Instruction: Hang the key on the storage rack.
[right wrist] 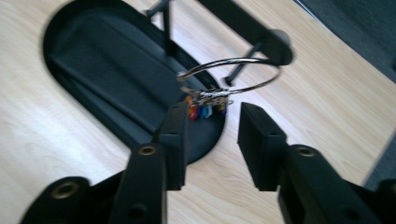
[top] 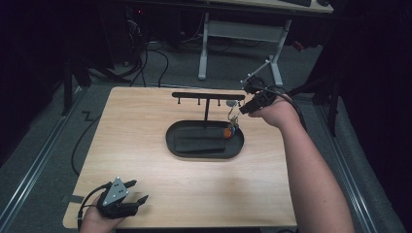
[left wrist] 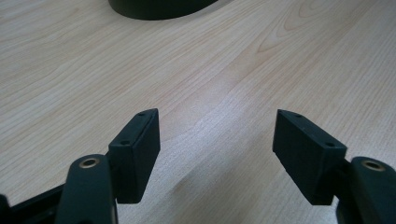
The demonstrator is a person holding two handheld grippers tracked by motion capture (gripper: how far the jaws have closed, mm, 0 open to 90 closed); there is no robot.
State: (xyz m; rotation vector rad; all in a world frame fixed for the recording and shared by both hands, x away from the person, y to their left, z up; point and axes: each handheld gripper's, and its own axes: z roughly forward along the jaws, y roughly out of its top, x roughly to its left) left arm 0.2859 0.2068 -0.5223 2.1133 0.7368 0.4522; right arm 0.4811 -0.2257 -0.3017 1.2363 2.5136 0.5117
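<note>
Key ring (right wrist: 229, 74) with small coloured tags, hung on the end peg of the black rack (top: 208, 95) above the oval tray (top: 204, 150). Right tongs (right wrist: 212, 122), just beside the ring, parted and gripping nothing. Left tongs (left wrist: 215, 154), wide apart, empty, at the table's (top: 145, 136) near corner.

Table lit, surroundings dark; right gripper view blurry.

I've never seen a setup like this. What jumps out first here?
A black stand with a row of pegs rises from an oval black tray in the middle of the wooden table. A key ring with small coloured tags hangs from its right end, right in front of the open right claw. The left claw rests open at the near left corner.
</note>
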